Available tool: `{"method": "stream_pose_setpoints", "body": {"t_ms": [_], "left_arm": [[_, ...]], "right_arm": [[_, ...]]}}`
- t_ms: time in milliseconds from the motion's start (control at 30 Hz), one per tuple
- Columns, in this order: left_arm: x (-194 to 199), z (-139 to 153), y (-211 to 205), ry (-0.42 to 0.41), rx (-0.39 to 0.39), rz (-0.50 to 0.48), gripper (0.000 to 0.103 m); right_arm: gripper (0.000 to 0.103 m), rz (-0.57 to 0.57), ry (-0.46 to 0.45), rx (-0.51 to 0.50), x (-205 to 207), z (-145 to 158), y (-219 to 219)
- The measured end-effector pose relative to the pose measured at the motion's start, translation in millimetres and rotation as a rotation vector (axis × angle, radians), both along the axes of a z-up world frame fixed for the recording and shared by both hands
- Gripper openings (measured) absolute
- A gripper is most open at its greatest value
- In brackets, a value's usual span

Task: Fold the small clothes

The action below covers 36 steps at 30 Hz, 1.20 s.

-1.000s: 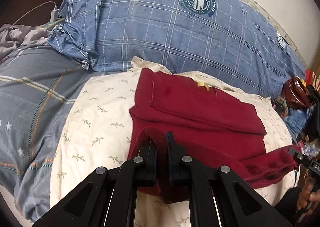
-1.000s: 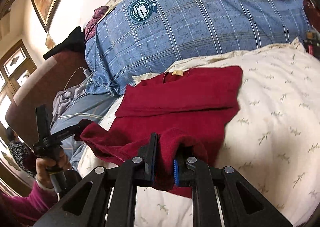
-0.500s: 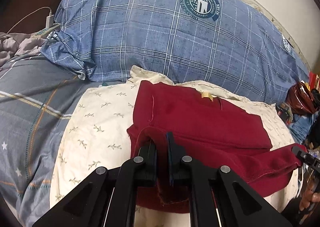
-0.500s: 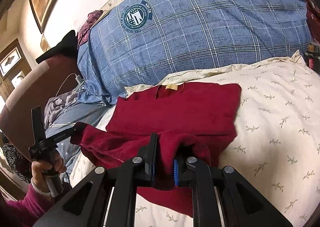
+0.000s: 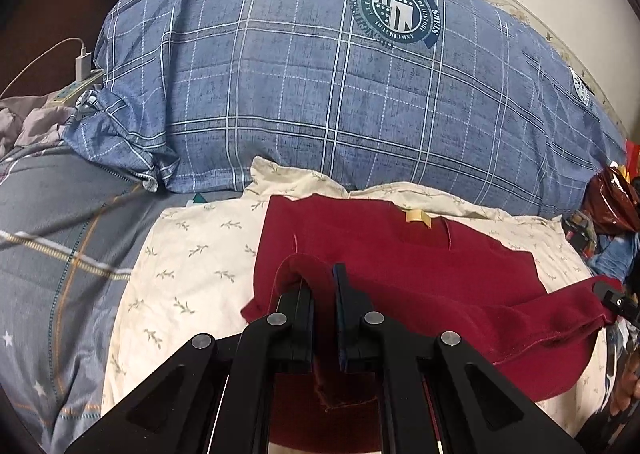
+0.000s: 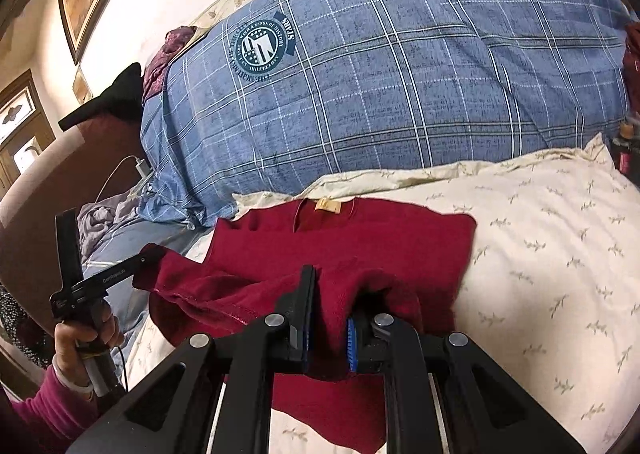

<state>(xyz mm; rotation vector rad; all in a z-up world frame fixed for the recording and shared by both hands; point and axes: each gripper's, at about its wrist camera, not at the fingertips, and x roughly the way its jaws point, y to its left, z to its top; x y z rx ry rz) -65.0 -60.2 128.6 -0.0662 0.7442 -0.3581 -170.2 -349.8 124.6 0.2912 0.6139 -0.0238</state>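
The left gripper pinches one corner of the red top's lifted hem; the right gripper clamps the other corner. The top lies on a cream cloth in front of a blue plaid pillow, collar toward the pillow, its near edge raised between both grippers.

Left gripper angled downward, jaws pinched tight on red cloth. Right gripper likewise tilted down, clamped on a thicker bunch. Left hand, pink sleeve, grips its handle.
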Motion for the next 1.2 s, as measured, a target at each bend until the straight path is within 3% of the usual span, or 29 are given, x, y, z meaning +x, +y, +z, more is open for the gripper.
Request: {"method": "stream_pose_setpoints", "body": {"t_ms": [533, 900, 1200], "left_arm": [[28, -2, -20, -0.010, 0.031, 0.013, 0.007], [87, -20, -44, 0.050, 0.066, 0.034, 0.007], [139, -62, -62, 0.136, 0.088, 0.064, 0.007]], "right_arm": [[0.012, -0.041, 0.004, -0.043, 29, -5, -15], [0.012, -0.064, 0.049, -0.060, 75, -20, -37], [0.014, -0.103, 0.129, 0.104, 113, -60, -74]]}}
